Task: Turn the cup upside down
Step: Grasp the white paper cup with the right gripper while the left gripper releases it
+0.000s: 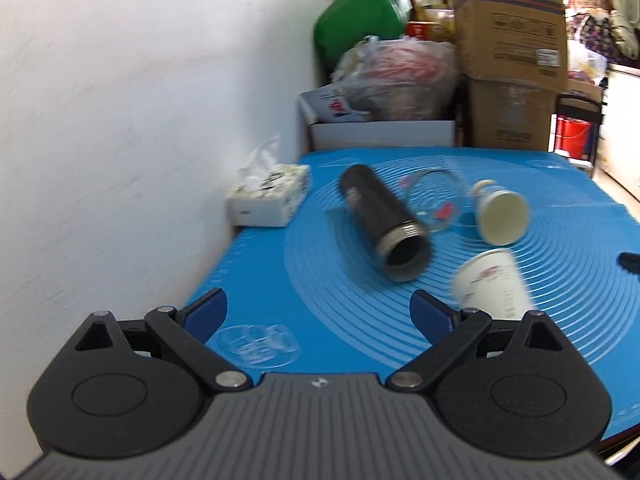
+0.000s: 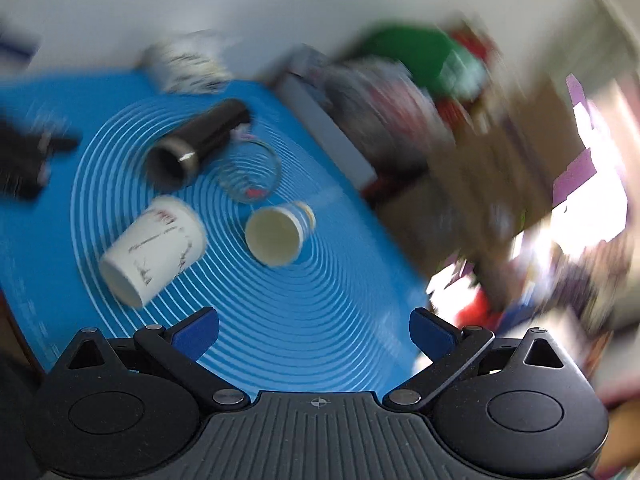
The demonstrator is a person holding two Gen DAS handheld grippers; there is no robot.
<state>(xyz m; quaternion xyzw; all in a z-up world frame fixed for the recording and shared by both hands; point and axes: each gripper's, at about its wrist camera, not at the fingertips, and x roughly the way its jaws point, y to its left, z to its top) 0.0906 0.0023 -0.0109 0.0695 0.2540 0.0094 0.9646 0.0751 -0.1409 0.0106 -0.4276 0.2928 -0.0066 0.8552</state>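
Note:
A blue mat (image 1: 320,264) carries several cups lying on their sides. A black flask (image 1: 384,224) lies with its open mouth toward me; it also shows in the right wrist view (image 2: 196,140). A clear glass (image 1: 436,200) lies behind it. A small paper cup (image 1: 502,216) lies mouth toward me, and it is in the right wrist view (image 2: 276,234) too. A printed white paper cup (image 1: 492,286) lies nearer; in the right wrist view (image 2: 154,250) it lies at the left. My left gripper (image 1: 320,316) is open and empty. My right gripper (image 2: 314,336) is open and empty, and its view is blurred.
A tissue box (image 1: 270,196) stands against the white wall at the mat's left edge. A clear plastic lid (image 1: 256,346) lies near my left fingers. Boxes (image 1: 512,64), bags (image 1: 400,72) and a green object (image 1: 360,20) crowd the far end. The left gripper shows at the left edge (image 2: 24,152).

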